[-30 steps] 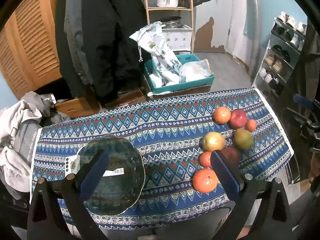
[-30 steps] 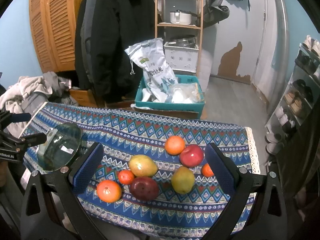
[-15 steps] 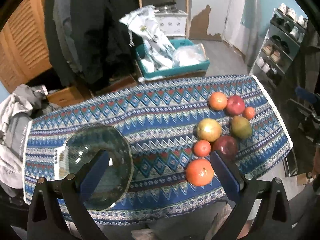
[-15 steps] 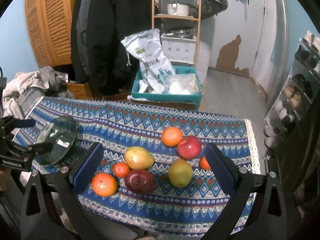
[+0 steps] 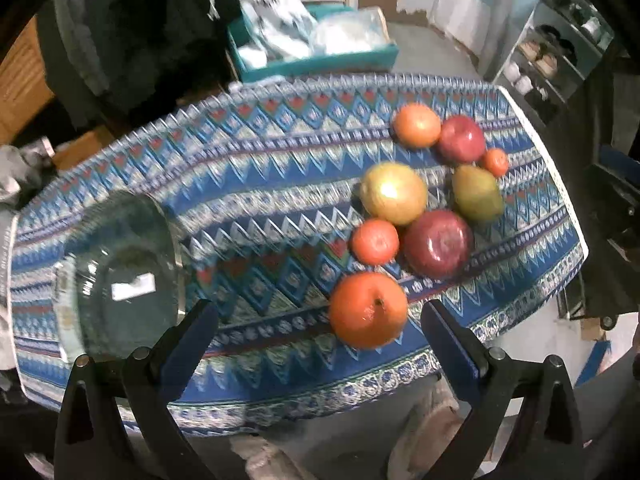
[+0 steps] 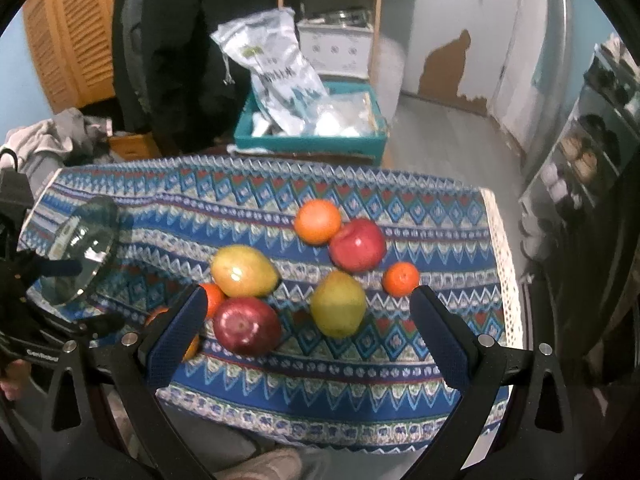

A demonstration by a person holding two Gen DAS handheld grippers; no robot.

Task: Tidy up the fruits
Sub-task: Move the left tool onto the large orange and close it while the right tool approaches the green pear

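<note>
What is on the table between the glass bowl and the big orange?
Nothing but bare patterned tablecloth. In the left wrist view, the stretch from the glass bowl to the big orange holds no fruit.

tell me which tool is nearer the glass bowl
Left. The left tool hangs open just beside the glass bowl; the right tool is open over the fruit, farther away.

Patterned blue tablecloth [image 5: 280, 168], glass bowl [image 5: 120, 276], 8 fruits [image 5: 394, 194]
</note>
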